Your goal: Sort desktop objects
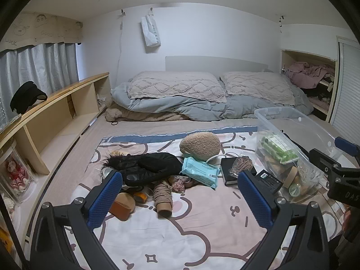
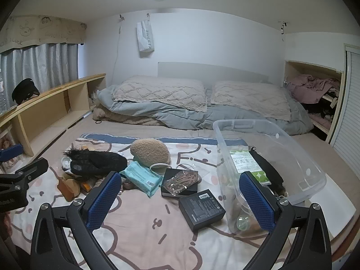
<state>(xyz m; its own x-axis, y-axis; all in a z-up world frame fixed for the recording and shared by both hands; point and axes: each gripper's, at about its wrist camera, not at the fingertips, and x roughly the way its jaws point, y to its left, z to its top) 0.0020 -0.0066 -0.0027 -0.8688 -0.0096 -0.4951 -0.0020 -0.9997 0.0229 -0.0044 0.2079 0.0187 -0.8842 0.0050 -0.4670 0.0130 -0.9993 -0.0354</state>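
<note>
Both grippers empty over the bed
Left gripper (image 1: 180, 196) and right gripper (image 2: 181, 199) fingers apart; black box (image 2: 201, 209) between right fingers, bin (image 2: 270, 157) beside

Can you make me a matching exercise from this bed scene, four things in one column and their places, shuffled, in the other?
Things:
1. green packet
2. teal wipes pack
3. black cap
4. white paper bag

Places:
A. hanging on the far wall
B. on top of the wooden shelf unit
C. inside the clear plastic bin
D. on the patterned blanket, in front of the tan plush

Pairs: 1-C, 2-D, 3-B, 4-A
</note>
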